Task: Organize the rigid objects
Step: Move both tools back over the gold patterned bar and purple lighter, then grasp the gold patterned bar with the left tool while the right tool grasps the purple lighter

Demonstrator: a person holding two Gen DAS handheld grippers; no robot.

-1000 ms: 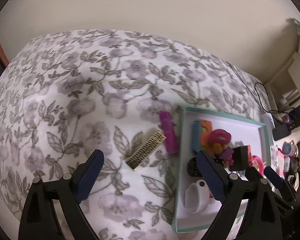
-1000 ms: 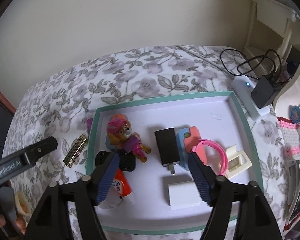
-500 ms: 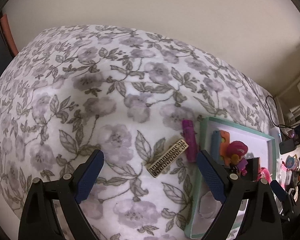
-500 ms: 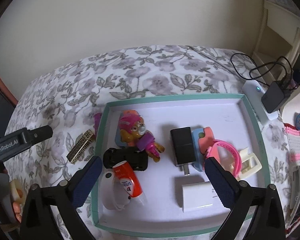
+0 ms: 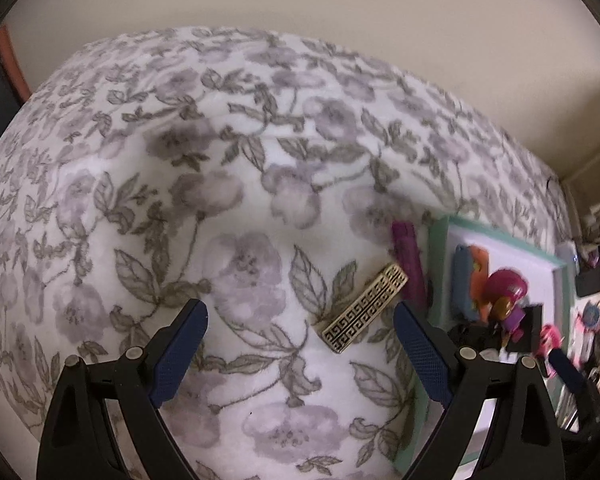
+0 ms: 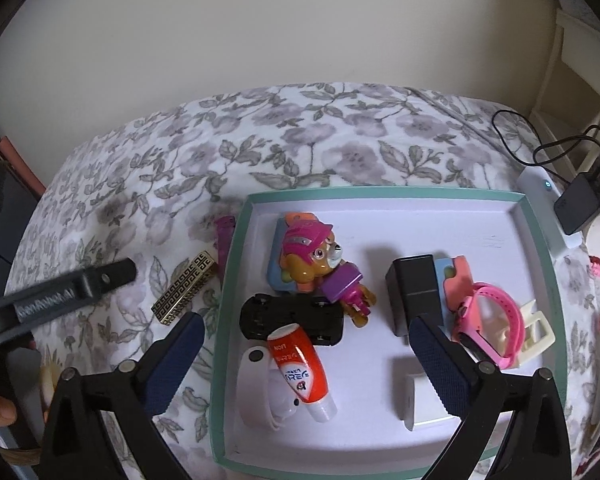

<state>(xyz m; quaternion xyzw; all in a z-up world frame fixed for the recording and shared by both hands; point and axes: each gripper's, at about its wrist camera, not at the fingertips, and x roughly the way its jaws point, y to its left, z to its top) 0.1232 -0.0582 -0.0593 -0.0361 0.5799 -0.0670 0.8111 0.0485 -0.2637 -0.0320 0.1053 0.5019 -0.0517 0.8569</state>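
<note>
On floral bedcover, gold patterned bar lies at 9 o'clock of teal tray. Left gripper spread wide, empty; straddle bar's narrow width, then lower. Right gripper just widened, empty, over tray.

Gold patterned bar beside teal tray

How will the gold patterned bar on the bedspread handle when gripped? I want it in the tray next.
The gold patterned bar looks stiff and flat-sided, so it probably won't roll. Its shiny surface may be slippery. It lies low on the soft floral bedspread, so it could sink or tilt when pressed.
</note>
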